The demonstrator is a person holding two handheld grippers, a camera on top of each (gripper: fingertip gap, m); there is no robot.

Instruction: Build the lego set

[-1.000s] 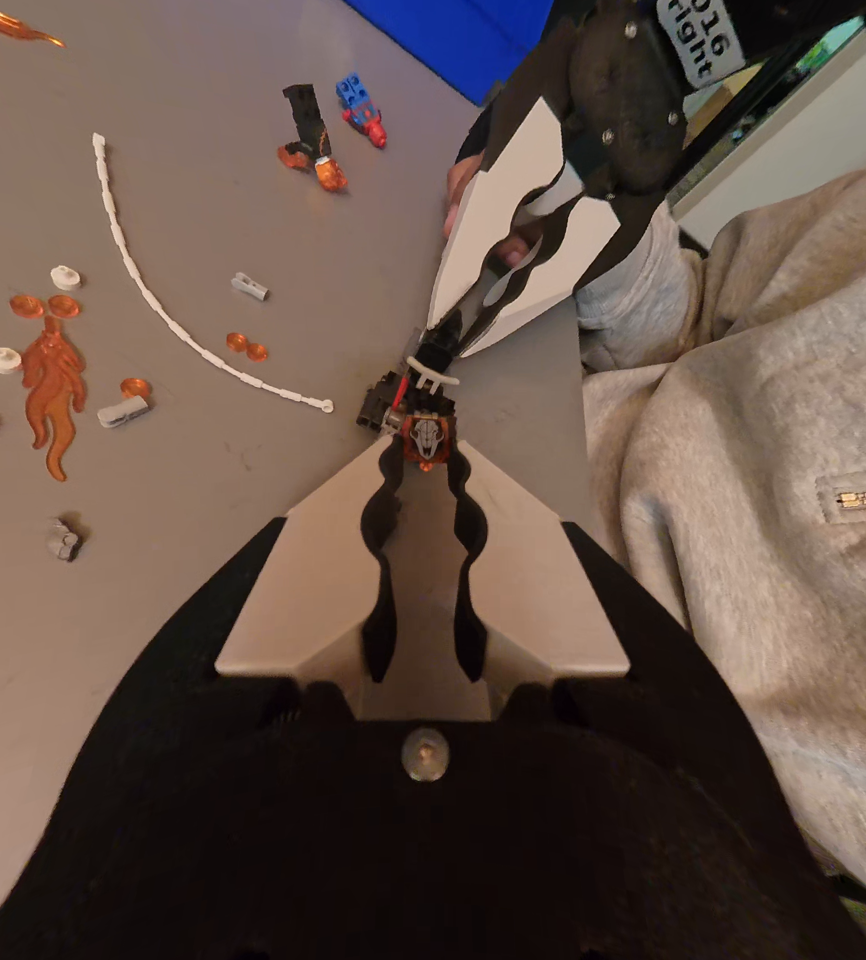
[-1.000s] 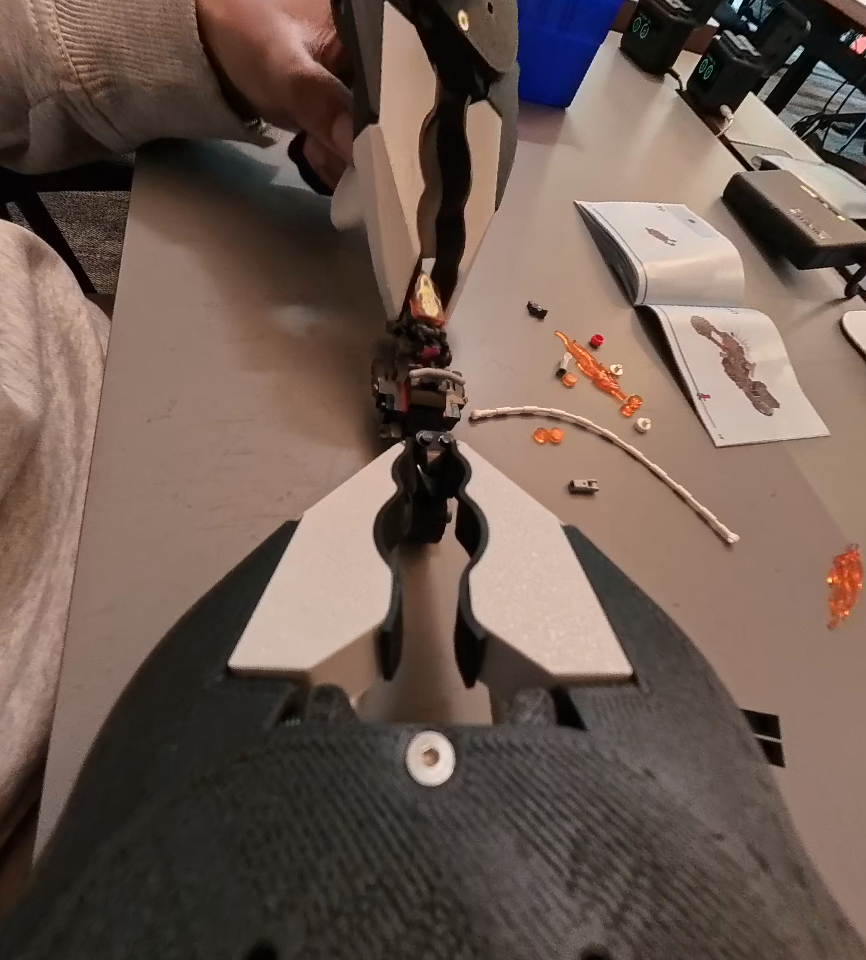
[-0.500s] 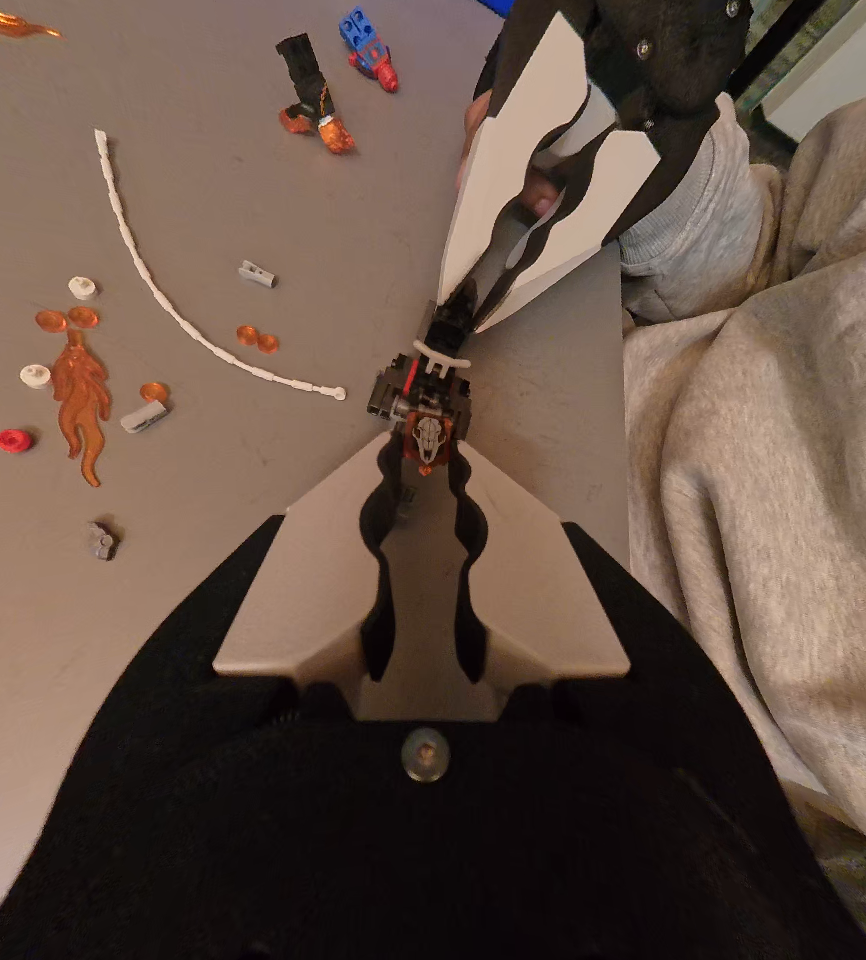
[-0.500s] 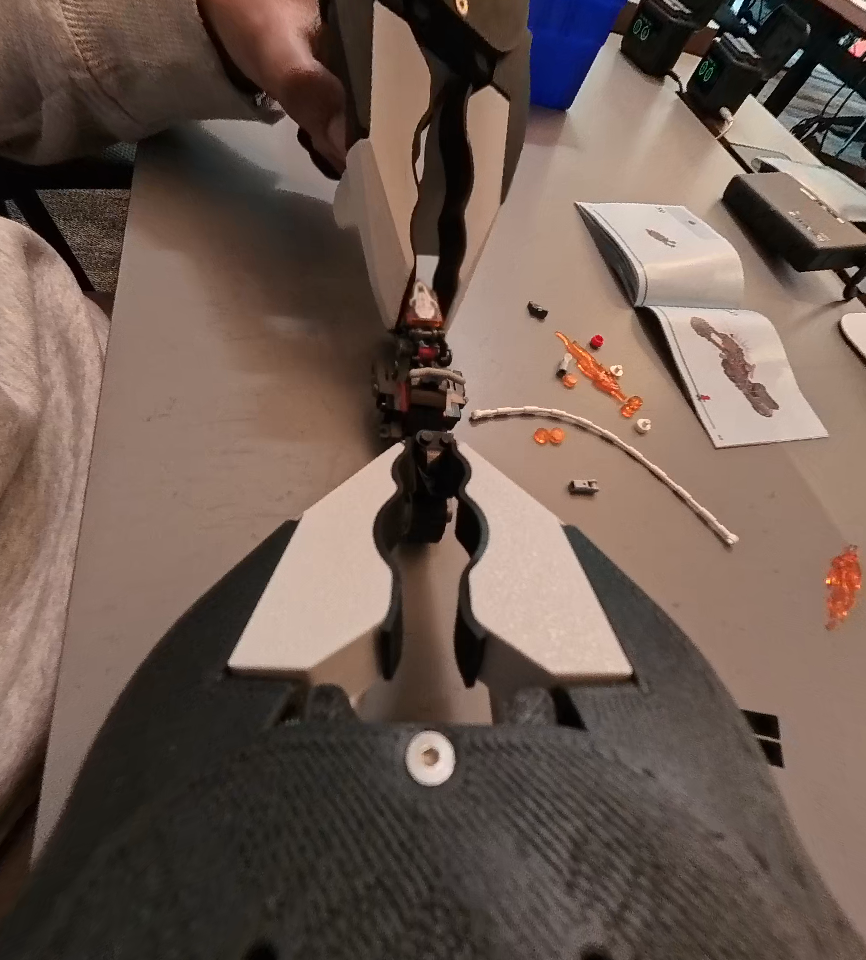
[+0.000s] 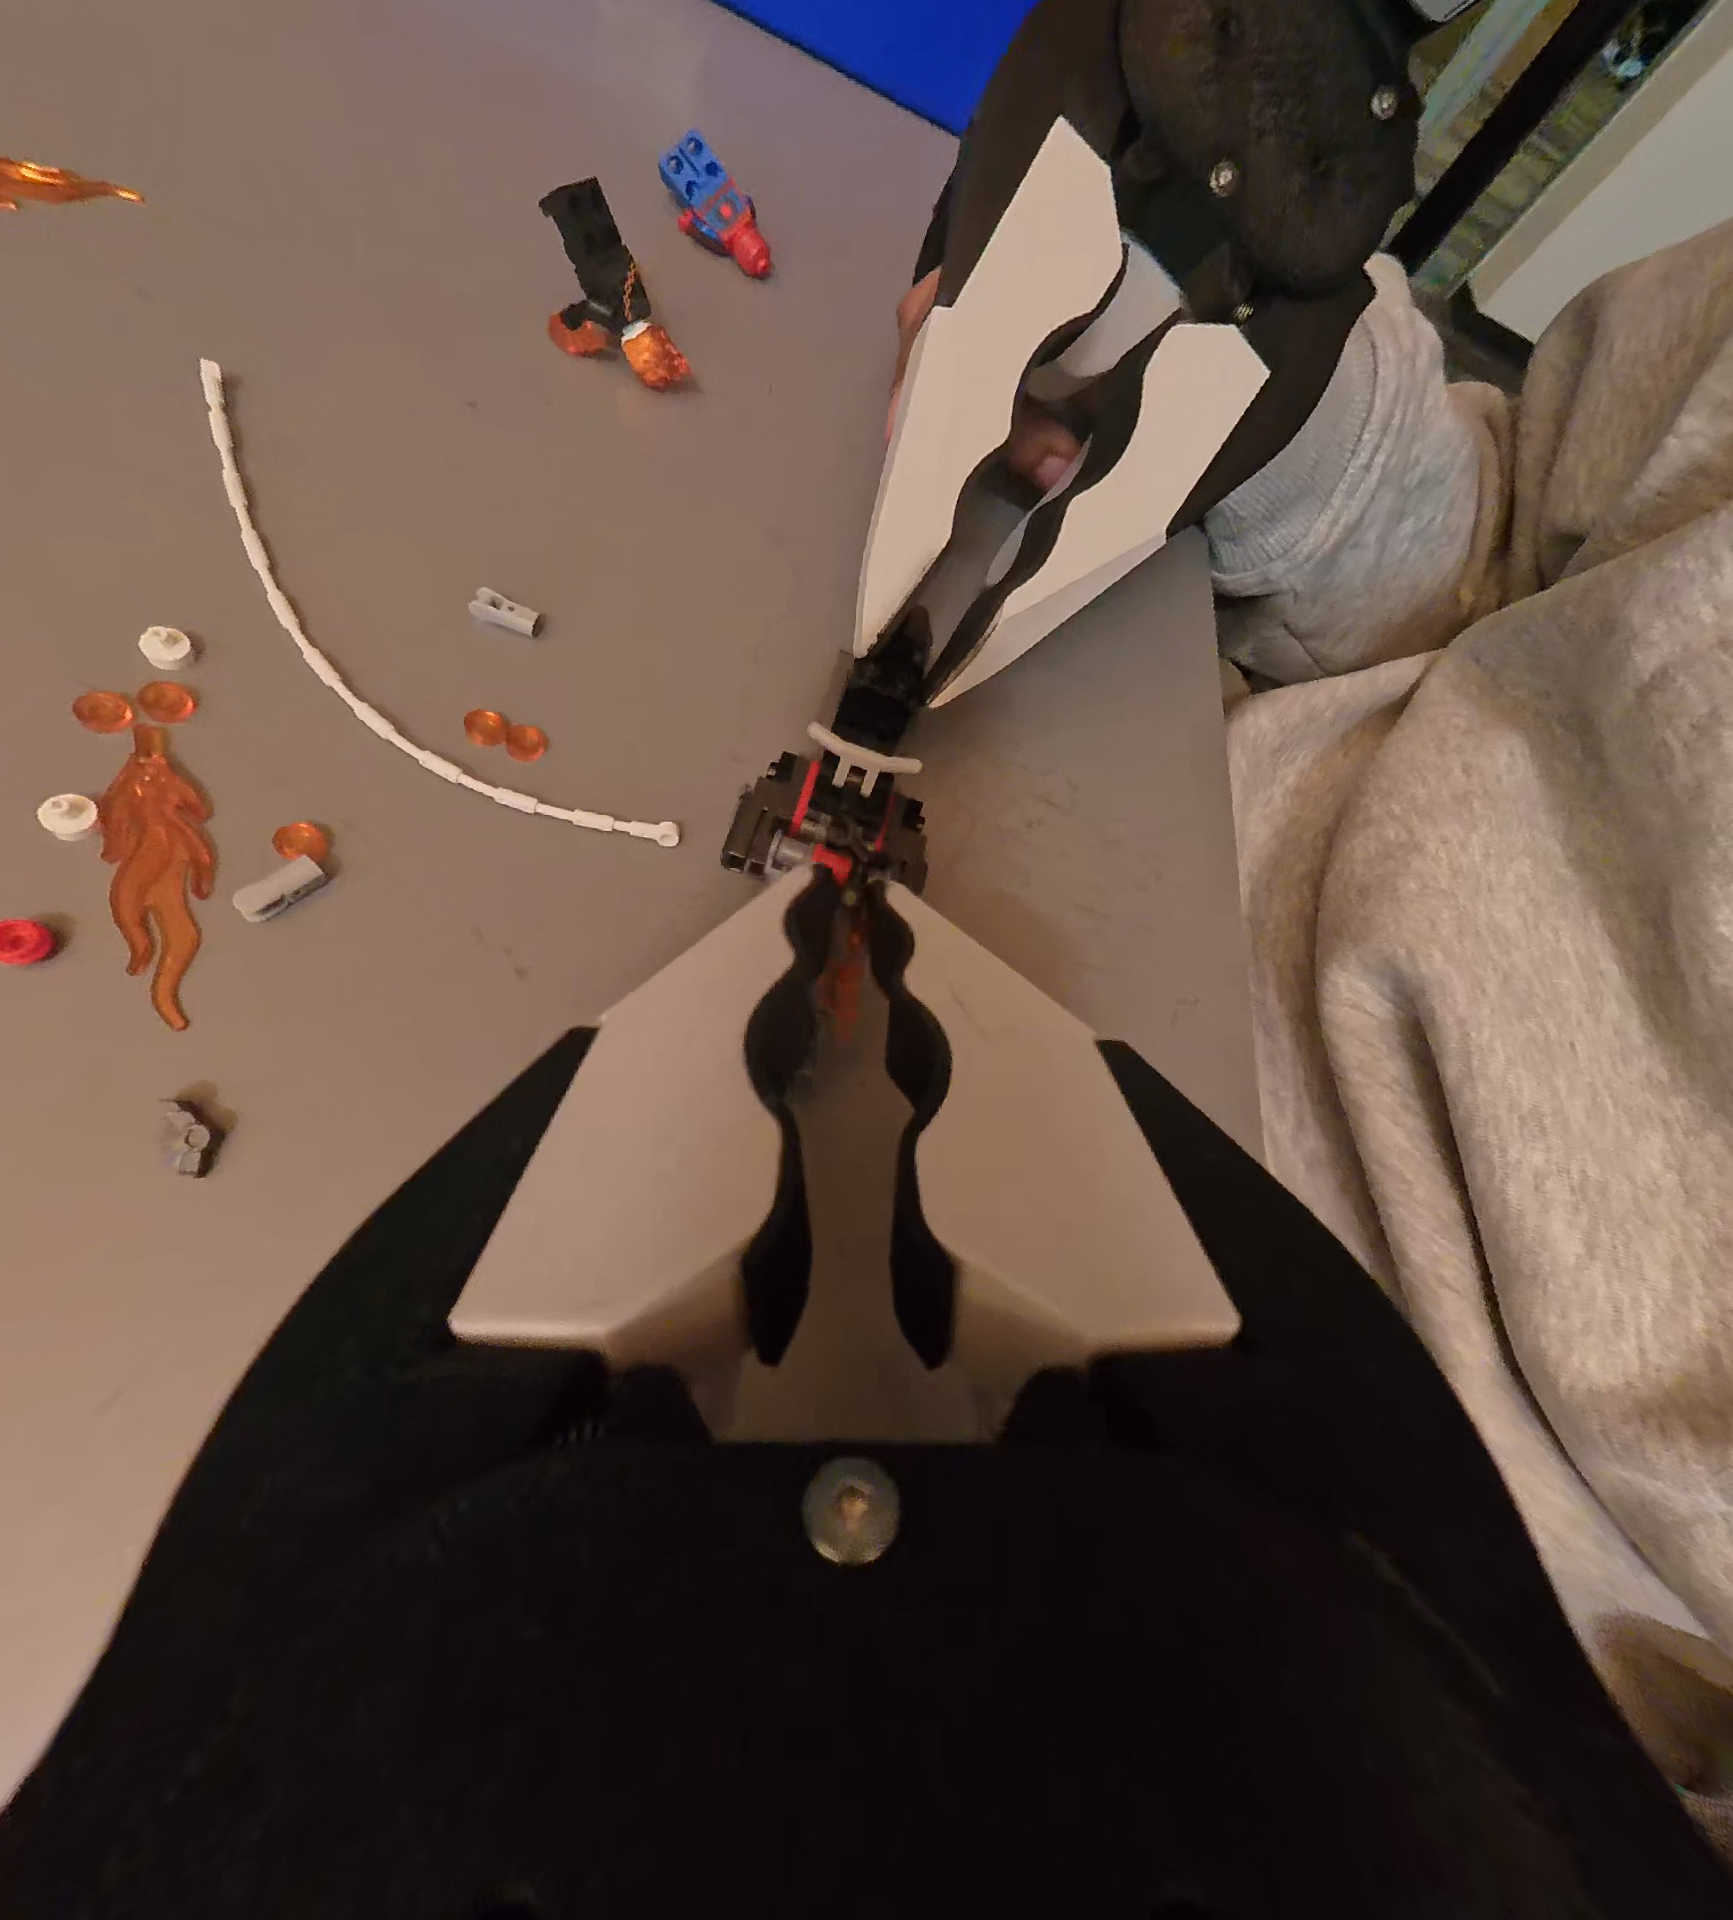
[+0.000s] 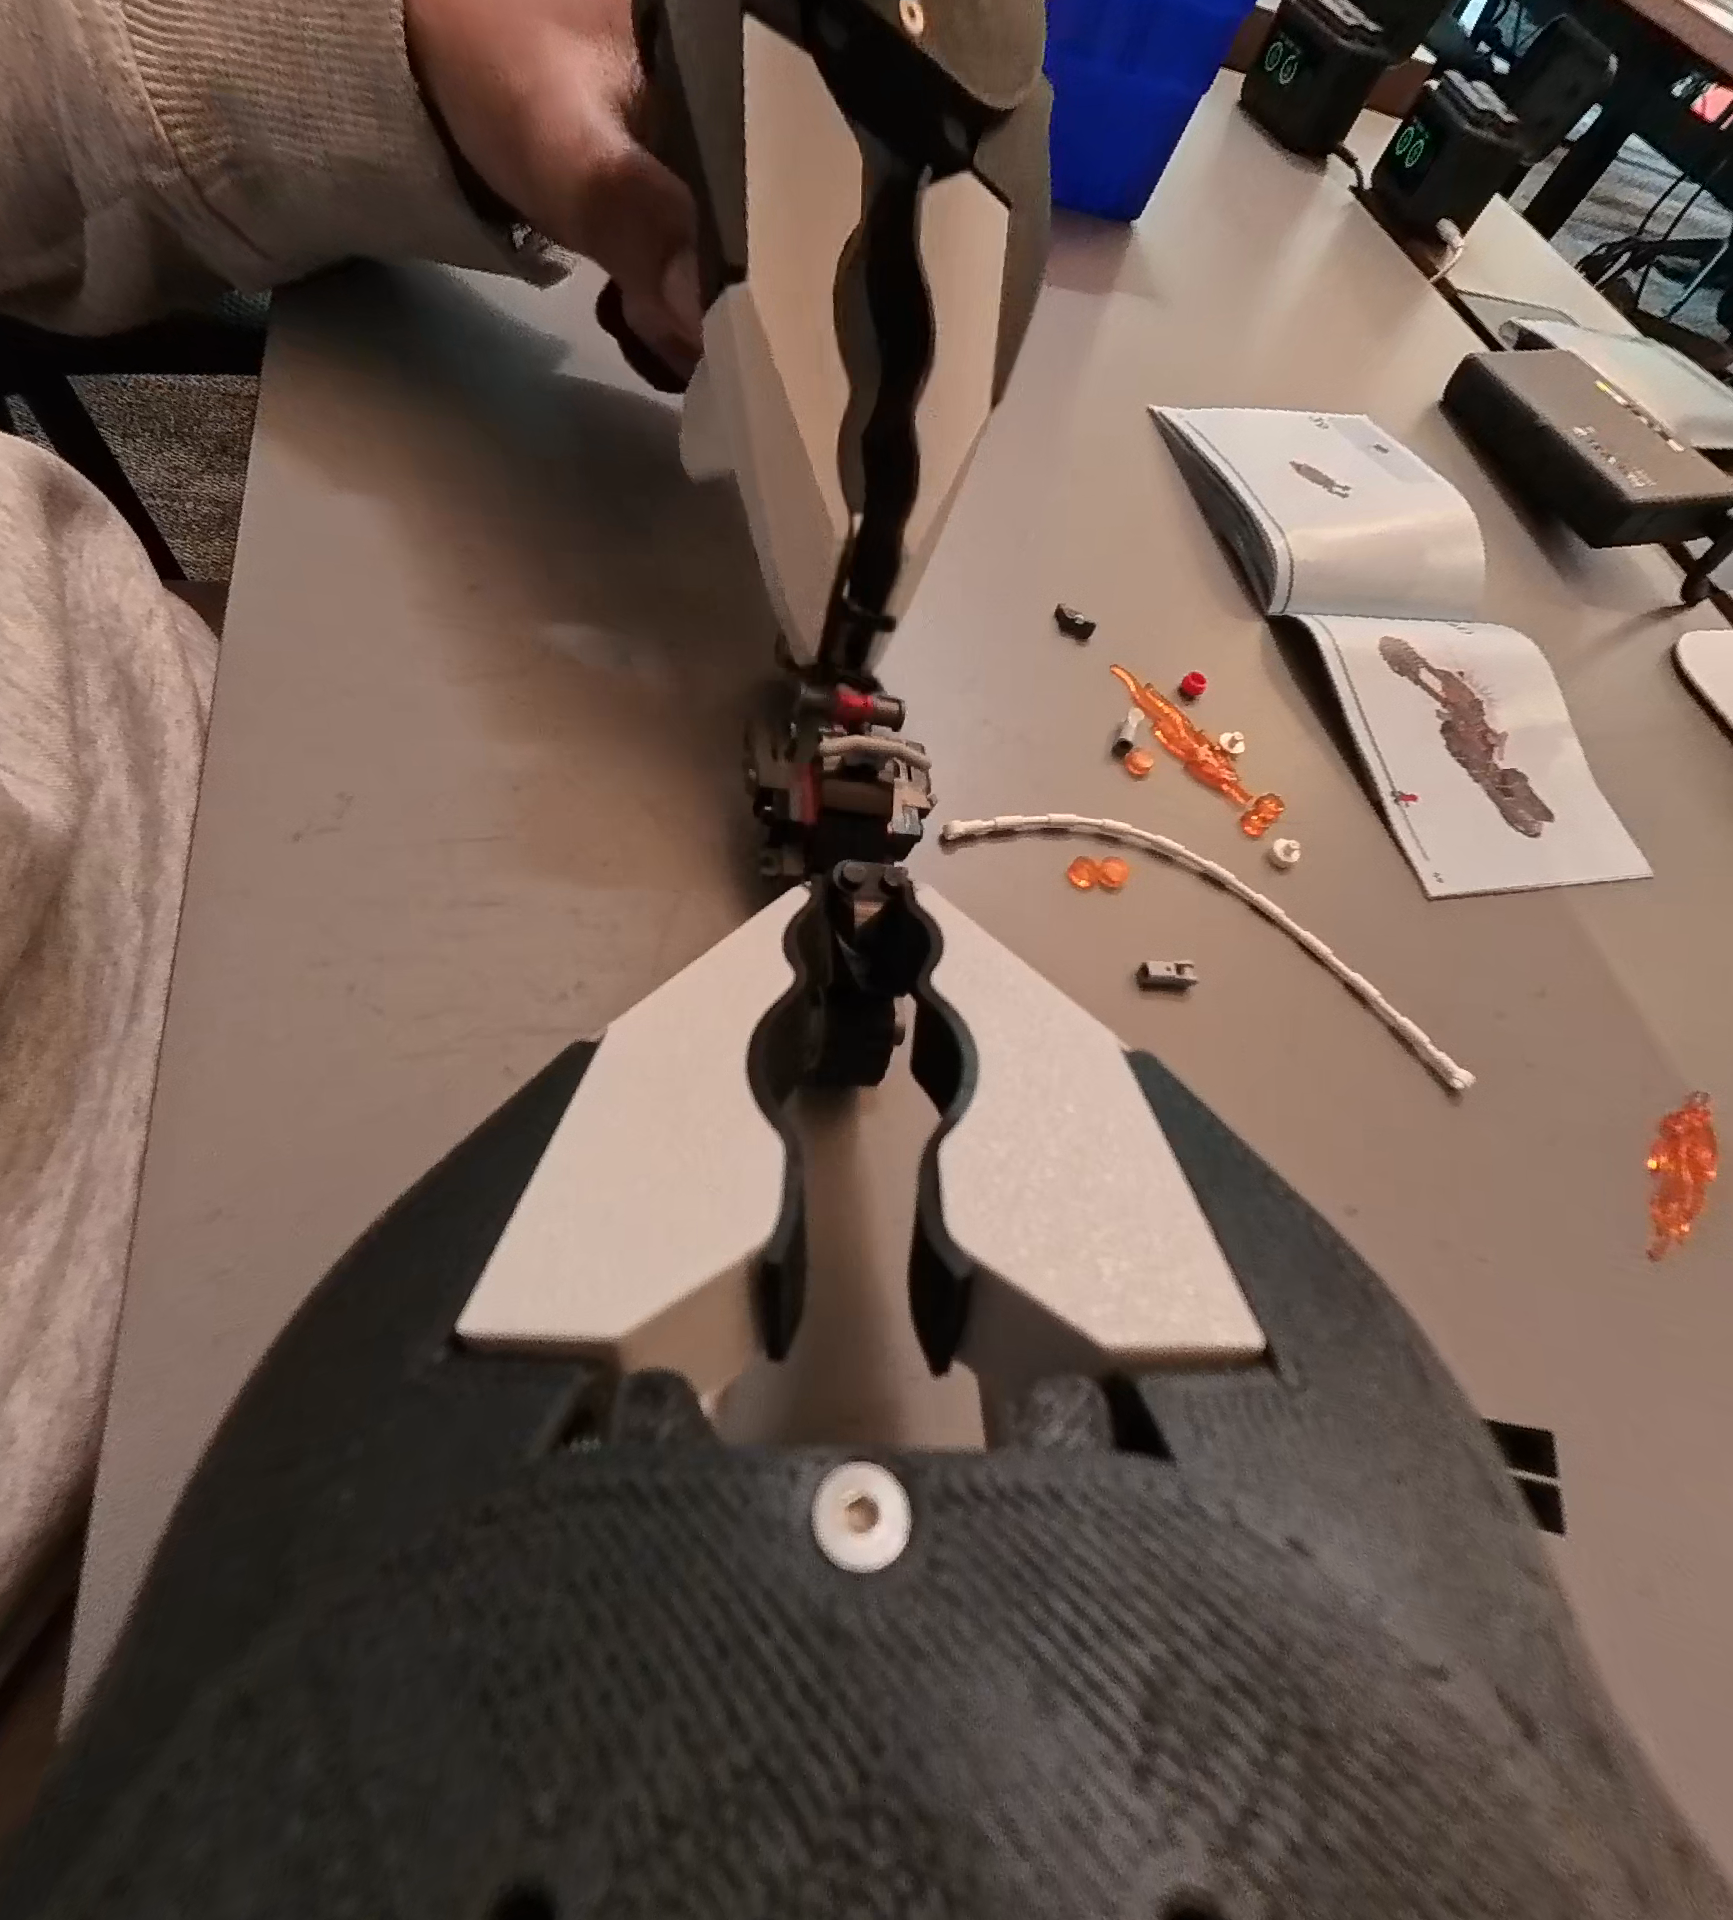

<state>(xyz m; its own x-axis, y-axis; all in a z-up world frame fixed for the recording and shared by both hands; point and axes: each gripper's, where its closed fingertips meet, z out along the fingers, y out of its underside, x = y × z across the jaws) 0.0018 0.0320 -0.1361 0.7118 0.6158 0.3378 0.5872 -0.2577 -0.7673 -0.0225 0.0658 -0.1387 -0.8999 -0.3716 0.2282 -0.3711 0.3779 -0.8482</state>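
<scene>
A small black, grey and red lego build (image 5: 826, 821) sits on the grey table (image 5: 529, 468) between my two grippers. My left gripper (image 5: 846, 899) is shut on its near end, with an orange piece (image 5: 846, 987) edge-on between the fingers. My right gripper (image 5: 898, 665) comes in from the far side and is shut on the build's black end. In the right wrist view the right gripper (image 6: 862, 904) clamps a black part (image 6: 857, 1003) of the build (image 6: 841, 779). The left gripper (image 6: 841, 644) meets the build from beyond.
Loose parts lie on the table: a white chain (image 5: 363, 665), an orange flame (image 5: 155, 862), orange studs (image 5: 503, 732), a black-and-orange sub-build (image 5: 602, 281), a blue-red piece (image 5: 716, 203). An open instruction booklet (image 6: 1413, 665) and a blue bin (image 6: 1132, 114) lie farther off. A grey-sleeved person (image 5: 1516, 935) borders the table edge. My right fingertips sit around 5 cm from my left ones.
The skull-printed orange piece faced the left camera before; it now shows edge-on, deeper between the left fingers, which stand closer together. The right gripper keeps its hold.
</scene>
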